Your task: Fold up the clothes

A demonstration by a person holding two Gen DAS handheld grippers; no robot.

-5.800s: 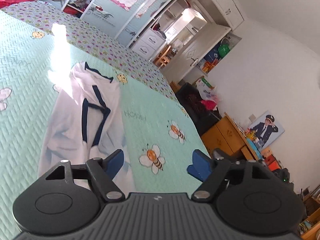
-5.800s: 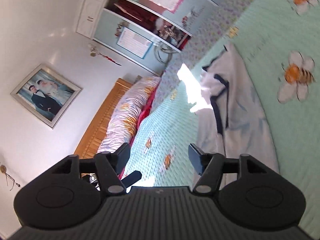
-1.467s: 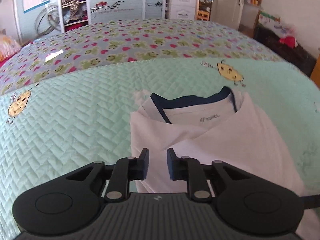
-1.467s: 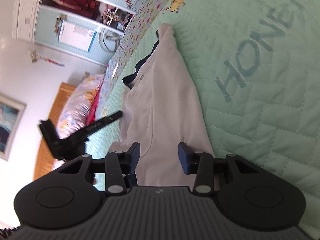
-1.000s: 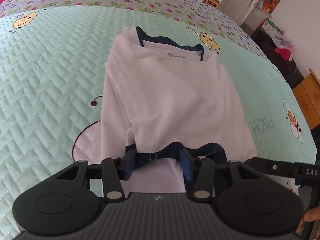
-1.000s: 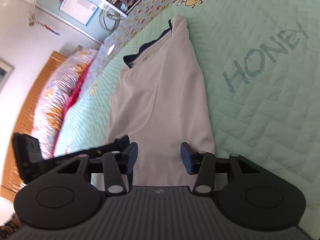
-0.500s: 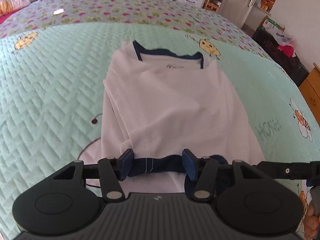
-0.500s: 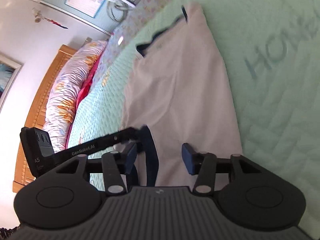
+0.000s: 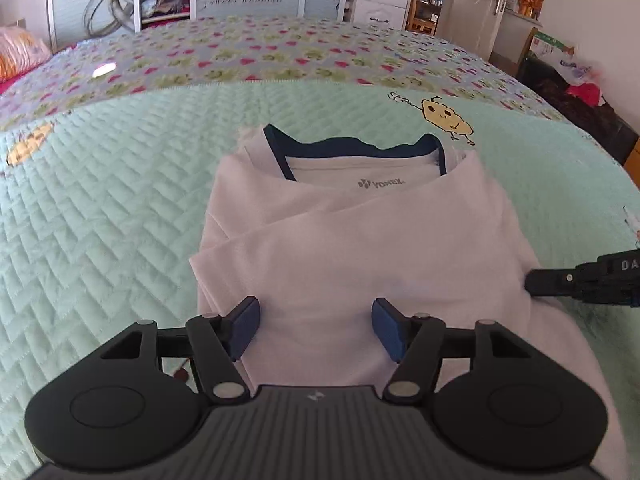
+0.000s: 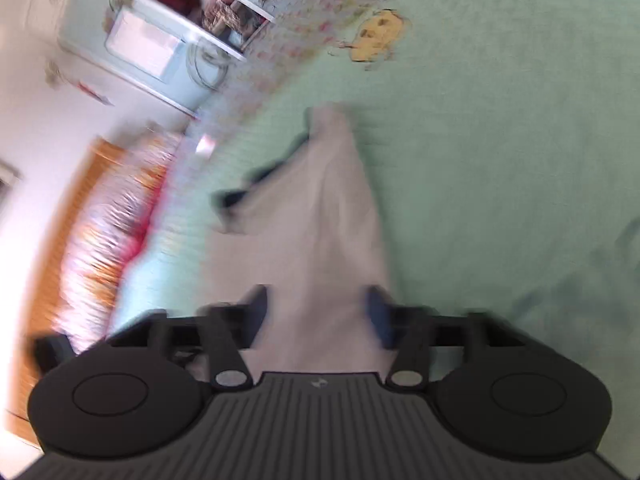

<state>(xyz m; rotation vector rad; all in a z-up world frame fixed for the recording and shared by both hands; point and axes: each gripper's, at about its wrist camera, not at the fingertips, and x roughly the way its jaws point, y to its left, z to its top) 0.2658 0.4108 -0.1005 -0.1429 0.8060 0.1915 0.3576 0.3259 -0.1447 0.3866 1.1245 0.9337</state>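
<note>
On the bed: the white shirt [image 9: 360, 248] lies flat on the green quilt [image 9: 104, 200], sides folded in, navy collar [image 9: 352, 148] at the far end.
Long axis: runs straight away from both claws.
Left gripper [image 9: 314, 326]: spread apart, empty, over the near edge.
Right gripper [image 10: 316, 312]: parted, holding nothing; view blurred.
Nearer arm: about equal, the left centred, the right at the shirt's right edge.
Room: bare quilt on both sides.
</note>
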